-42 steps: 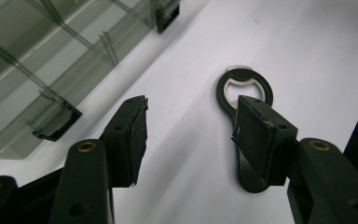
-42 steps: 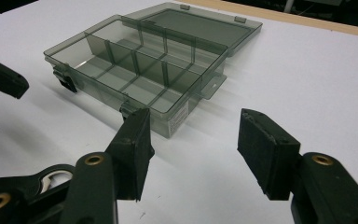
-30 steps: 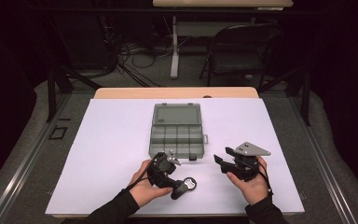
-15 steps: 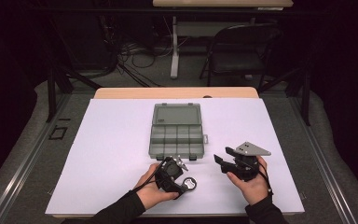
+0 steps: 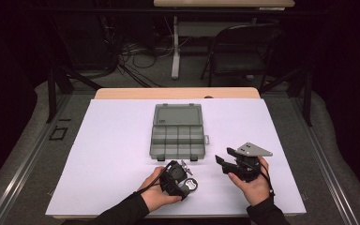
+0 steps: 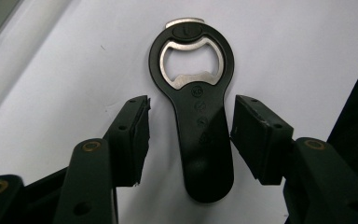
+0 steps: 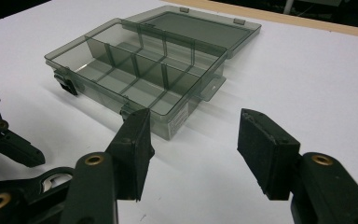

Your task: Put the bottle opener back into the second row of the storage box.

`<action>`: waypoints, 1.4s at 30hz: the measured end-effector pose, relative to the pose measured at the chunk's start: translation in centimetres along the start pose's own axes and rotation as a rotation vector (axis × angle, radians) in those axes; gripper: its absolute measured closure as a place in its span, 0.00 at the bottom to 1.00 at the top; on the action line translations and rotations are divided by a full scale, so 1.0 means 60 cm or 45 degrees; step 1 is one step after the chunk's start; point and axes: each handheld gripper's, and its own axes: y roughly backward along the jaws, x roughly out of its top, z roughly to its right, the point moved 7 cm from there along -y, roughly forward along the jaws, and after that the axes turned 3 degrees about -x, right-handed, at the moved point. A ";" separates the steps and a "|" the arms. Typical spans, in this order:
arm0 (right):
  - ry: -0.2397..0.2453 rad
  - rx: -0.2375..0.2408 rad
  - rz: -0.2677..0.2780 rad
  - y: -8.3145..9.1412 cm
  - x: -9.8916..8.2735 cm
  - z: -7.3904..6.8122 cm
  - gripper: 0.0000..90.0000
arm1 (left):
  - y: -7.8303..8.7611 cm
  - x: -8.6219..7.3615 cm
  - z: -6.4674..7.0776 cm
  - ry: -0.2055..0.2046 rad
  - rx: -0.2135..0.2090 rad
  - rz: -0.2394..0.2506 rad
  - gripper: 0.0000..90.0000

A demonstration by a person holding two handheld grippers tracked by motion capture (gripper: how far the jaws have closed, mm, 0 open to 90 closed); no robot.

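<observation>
A black bottle opener (image 6: pixel 200 135) with a metal ring head lies flat on the white table cover. Its handle runs between the jaws of my left gripper (image 6: pixel 191 106), which stand open with a gap on each side of it. In the high view the left gripper (image 5: pixel 183 179) leans over the opener (image 5: pixel 191 186) near the table's front edge. My right gripper (image 5: pixel 223 158) is held to the right of it, open and empty. In the right gripper view its jaws (image 7: pixel 196 119) point toward the box.
An open smoky-grey compartment box (image 5: pixel 177 139) (image 7: pixel 135 70) sits at mid-table with its lid laid back. Its compartments look empty. The white cover (image 5: pixel 112 140) has free room left and right. A chair (image 5: pixel 243 47) and cables lie beyond the table.
My left gripper has shifted right and down over the bottle opener, so the opener's handle now lies between its jaws. The right gripper has stayed still.
</observation>
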 end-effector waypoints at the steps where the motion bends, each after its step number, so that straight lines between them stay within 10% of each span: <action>1: -0.002 0.000 -0.002 0.000 0.000 0.000 0.49 | -0.001 -0.001 0.000 -0.003 0.000 -0.010 0.52; 19: -0.013 0.005 -0.005 -0.001 -0.001 -0.001 0.50 | -0.001 0.004 -0.005 -0.074 0.039 -0.124 0.68; 42: -0.023 0.005 -0.005 -0.004 -0.004 0.003 0.50 | -0.001 0.005 -0.008 -0.098 0.023 -0.123 0.71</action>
